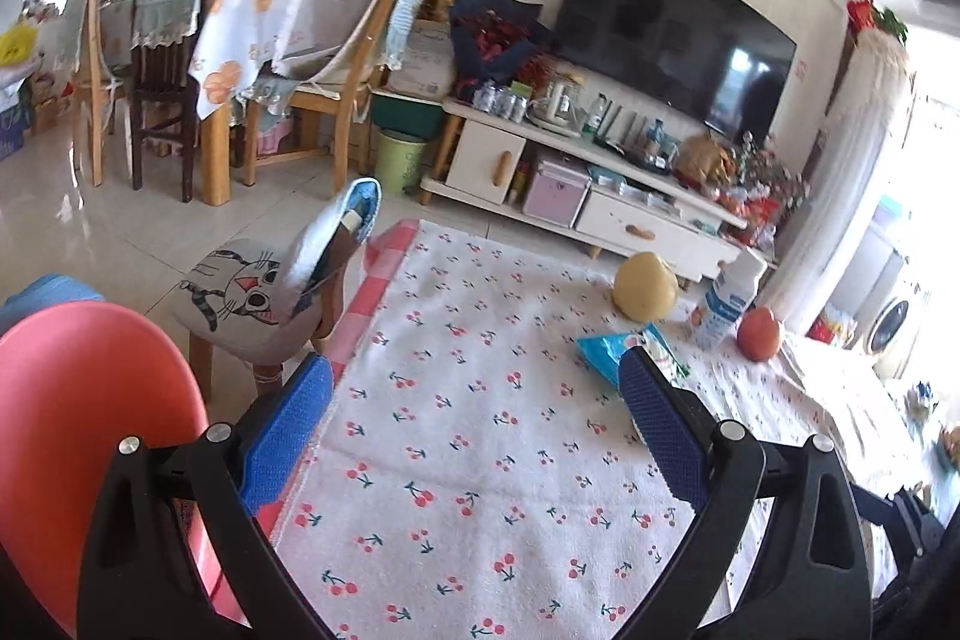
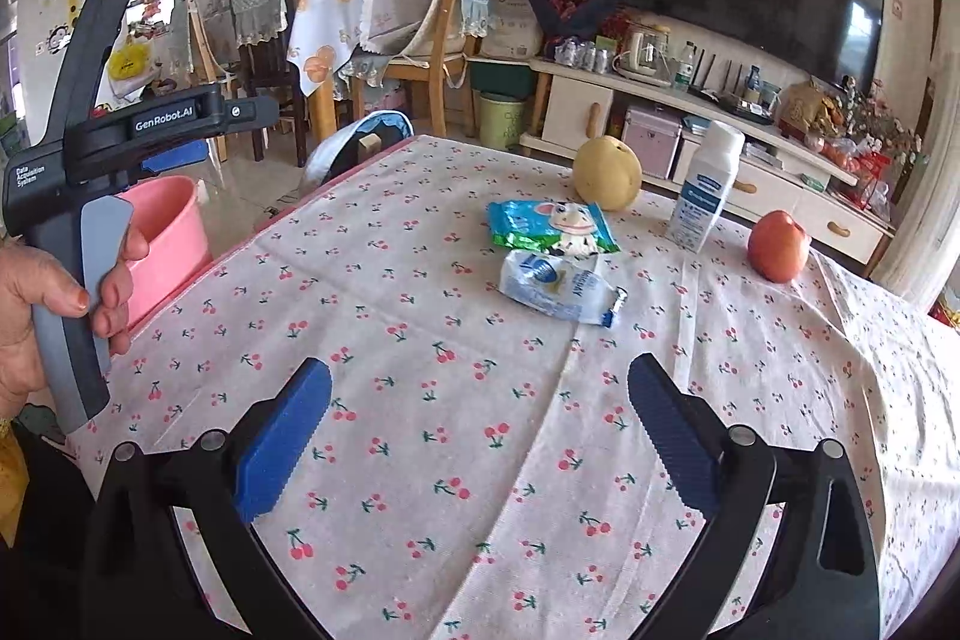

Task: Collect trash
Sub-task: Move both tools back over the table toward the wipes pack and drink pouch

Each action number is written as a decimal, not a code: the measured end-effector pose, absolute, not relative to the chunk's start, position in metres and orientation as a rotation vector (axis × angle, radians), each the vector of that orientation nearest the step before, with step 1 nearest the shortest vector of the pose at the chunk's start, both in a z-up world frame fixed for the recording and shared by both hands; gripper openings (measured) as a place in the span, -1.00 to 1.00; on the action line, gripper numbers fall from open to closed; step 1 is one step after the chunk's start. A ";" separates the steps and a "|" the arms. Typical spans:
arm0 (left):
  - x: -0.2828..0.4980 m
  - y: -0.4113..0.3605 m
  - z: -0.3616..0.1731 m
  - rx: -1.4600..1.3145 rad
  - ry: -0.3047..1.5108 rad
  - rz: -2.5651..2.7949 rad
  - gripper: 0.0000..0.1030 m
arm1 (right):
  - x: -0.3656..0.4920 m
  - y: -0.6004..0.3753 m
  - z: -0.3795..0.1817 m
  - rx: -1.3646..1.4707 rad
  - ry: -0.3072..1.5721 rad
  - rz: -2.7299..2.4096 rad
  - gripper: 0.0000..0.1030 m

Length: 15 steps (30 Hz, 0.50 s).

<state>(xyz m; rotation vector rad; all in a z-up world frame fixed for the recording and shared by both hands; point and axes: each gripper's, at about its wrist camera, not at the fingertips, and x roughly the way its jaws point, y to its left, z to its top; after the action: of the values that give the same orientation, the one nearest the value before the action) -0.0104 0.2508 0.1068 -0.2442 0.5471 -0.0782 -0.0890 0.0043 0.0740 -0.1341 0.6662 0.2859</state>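
Note:
On the cherry-print tablecloth (image 2: 420,316) lie two pieces of trash: a blue and green snack wrapper (image 2: 549,226) and, just in front of it, a crumpled white and blue pouch (image 2: 558,289). My right gripper (image 2: 480,412) stands open above the cloth, short of the pouch, holding nothing. My left gripper (image 1: 474,400) is open too, near the table's left edge; its right finger hides part of the blue wrapper (image 1: 606,349). A pink bin (image 2: 162,238) stands on the floor left of the table, also seen as a pink rim (image 1: 78,430) in the left wrist view.
A yellow pear (image 2: 606,172), a white bottle (image 2: 705,190) and a red apple (image 2: 777,244) stand behind the trash. A cat-print stool (image 1: 252,298) sits by the table's left side. A hand (image 2: 36,304) grips the left gripper's handle. A TV stand (image 2: 720,142) lines the wall.

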 end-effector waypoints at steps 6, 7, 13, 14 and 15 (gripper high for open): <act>0.020 0.189 0.100 -0.083 0.617 -0.131 0.87 | -0.073 -0.034 0.060 -0.068 0.739 0.255 0.91; 0.027 0.179 0.099 -0.057 0.623 -0.137 0.87 | -0.070 -0.036 0.059 -0.061 0.755 0.251 0.91; 0.094 0.111 0.086 0.093 0.702 -0.165 0.81 | -0.060 -0.040 0.058 -0.069 0.779 0.284 0.91; 0.108 0.102 0.084 0.100 0.712 -0.164 0.70 | -0.058 -0.040 0.059 -0.069 0.777 0.292 0.91; 0.117 0.096 0.080 0.103 0.722 -0.158 0.55 | -0.057 -0.041 0.059 -0.067 0.775 0.296 0.91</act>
<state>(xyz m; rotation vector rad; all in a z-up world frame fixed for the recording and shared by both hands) 0.1169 0.0958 0.0803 0.1028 0.7224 -0.1577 -0.0566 -0.0407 0.0590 -0.0674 0.7752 0.2955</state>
